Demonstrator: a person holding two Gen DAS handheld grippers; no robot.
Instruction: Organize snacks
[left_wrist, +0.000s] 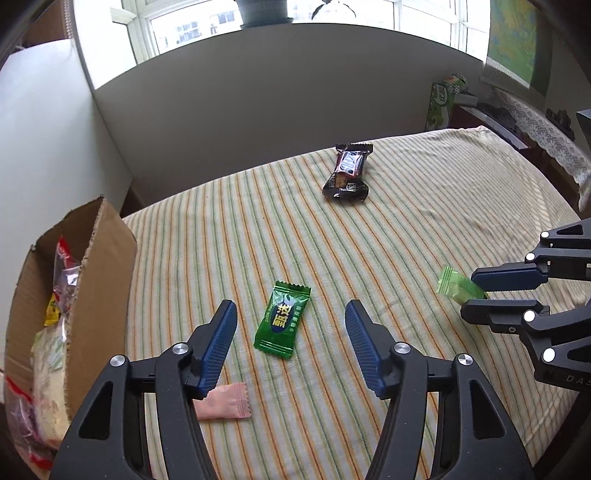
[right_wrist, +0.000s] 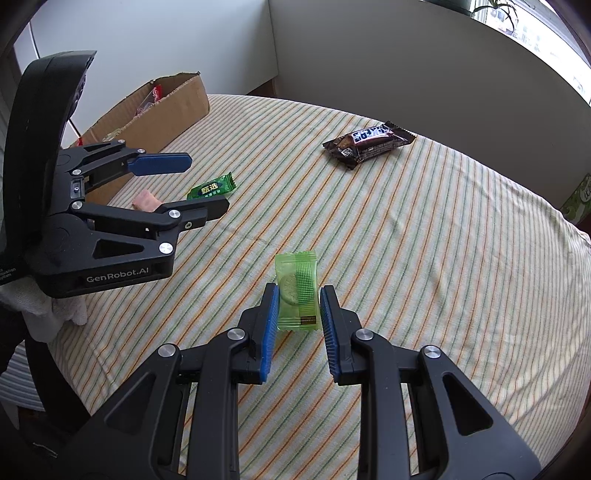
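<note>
My left gripper (left_wrist: 291, 314) is open above a dark green candy packet (left_wrist: 282, 320) that lies on the striped tablecloth (left_wrist: 406, 206) between its fingers. A pink candy (left_wrist: 225, 402) lies under its left finger. My right gripper (right_wrist: 298, 295) is closed around a light green translucent snack packet (right_wrist: 298, 291), its pads on both sides; the packet also shows in the left wrist view (left_wrist: 458, 286). A dark brown chocolate bar (left_wrist: 348, 173) lies farther back, also in the right wrist view (right_wrist: 368, 143). The left gripper shows in the right wrist view (right_wrist: 201, 182).
An open cardboard box (left_wrist: 99, 266) holding several wrapped snacks stands at the table's left edge, also in the right wrist view (right_wrist: 155, 114). A white wall and a window run behind the table. A green box (left_wrist: 441, 105) stands on a side shelf at the back right.
</note>
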